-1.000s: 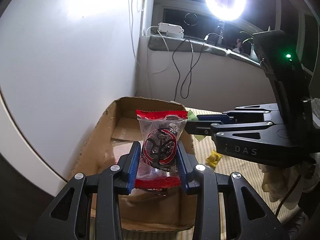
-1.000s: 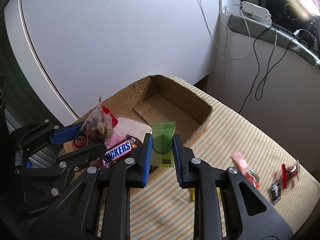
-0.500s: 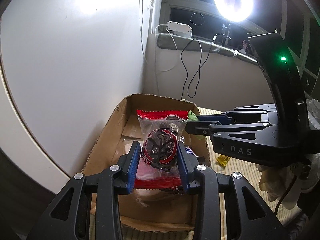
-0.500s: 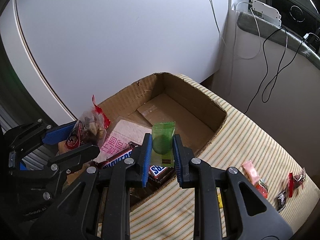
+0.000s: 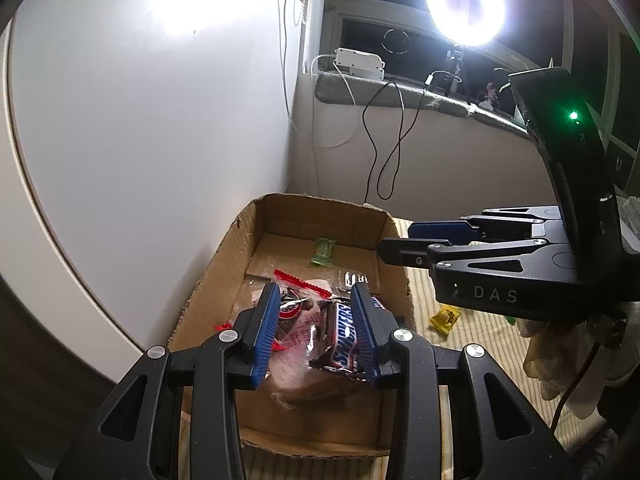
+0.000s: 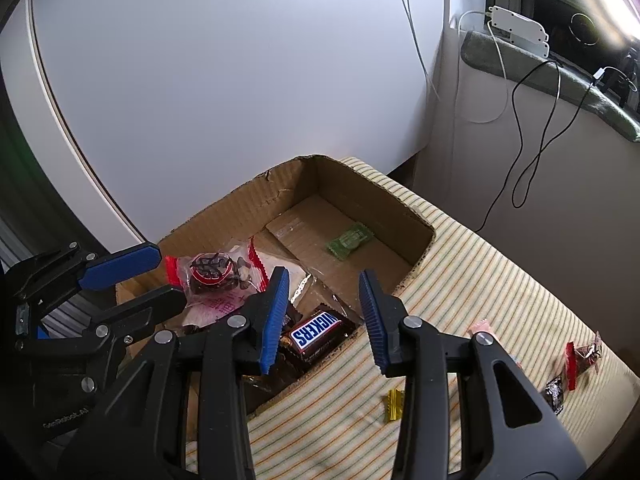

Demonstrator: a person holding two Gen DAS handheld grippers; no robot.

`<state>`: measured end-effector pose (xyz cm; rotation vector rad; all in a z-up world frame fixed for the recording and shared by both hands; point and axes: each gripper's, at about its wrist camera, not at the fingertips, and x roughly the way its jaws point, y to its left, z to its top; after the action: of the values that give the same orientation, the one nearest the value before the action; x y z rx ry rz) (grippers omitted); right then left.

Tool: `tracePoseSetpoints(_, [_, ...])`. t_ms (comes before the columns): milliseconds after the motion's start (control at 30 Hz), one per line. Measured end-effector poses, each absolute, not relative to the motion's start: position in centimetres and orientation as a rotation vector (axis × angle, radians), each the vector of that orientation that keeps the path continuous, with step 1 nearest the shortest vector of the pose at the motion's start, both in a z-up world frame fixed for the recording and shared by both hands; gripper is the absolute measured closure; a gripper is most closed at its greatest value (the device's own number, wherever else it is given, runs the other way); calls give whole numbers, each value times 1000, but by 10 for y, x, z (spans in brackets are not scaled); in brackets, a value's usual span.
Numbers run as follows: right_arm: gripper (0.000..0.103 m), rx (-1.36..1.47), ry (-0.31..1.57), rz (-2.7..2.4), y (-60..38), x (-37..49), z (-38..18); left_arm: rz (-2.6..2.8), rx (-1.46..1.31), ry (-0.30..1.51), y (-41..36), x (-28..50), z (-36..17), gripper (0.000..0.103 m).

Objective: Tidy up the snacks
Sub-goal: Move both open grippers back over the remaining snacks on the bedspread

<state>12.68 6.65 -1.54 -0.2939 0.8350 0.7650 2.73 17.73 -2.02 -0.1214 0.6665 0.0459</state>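
Step in hand: release of snacks into the cardboard box; judged complete for both hands
Right gripper: jaws have just been opening; nothing between them; green packet lies flat on the box floor at the far end
Left gripper: jaws parted, empty; red-edged packet rests on the pile beside the Snickers bar
Outstanding: loose sweets on the striped cloth, near the box
Advice: lift clear of the walls before reaching; take one sweet per grip

Ring lamp glares; wall washed out, fisheye edges dark.
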Motion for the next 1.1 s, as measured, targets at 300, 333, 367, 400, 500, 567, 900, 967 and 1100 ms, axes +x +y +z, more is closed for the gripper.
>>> tracePoseSetpoints(300, [64, -281, 802, 731, 39, 113, 1, 18, -86, 646, 150, 19, -10, 68])
tracePoseSetpoints(333, [59, -278, 798, 723, 35, 112, 3, 14, -83, 643, 148, 18, -9, 68])
tracePoseSetpoints(367, [53, -273, 791, 714, 29, 110, 5, 9, -79, 640, 143, 18, -8, 68])
tracePoseSetpoints(400, [52, -269, 785, 705, 24, 109, 7, 6, -77, 639, 140, 17, -8, 68])
tracePoseSetpoints(500, [51, -254, 775, 681, 5, 105, 12, -13, -63, 636, 126, 17, -7, 68])
tracePoseSetpoints(567, [51, -244, 771, 663, -8, 103, 15, -24, -56, 635, 119, 17, -6, 68])
tracePoseSetpoints(900, [37, -202, 751, 537, -90, 90, 19, -104, -14, 638, 64, 21, -9, 68])
tracePoseSetpoints(967, [35, -193, 751, 505, -109, 88, 18, -123, -10, 643, 52, 23, -11, 68])
tracePoseSetpoints(1100, [25, -162, 762, 438, -150, 86, 14, -158, -4, 654, 29, 27, -14, 55])
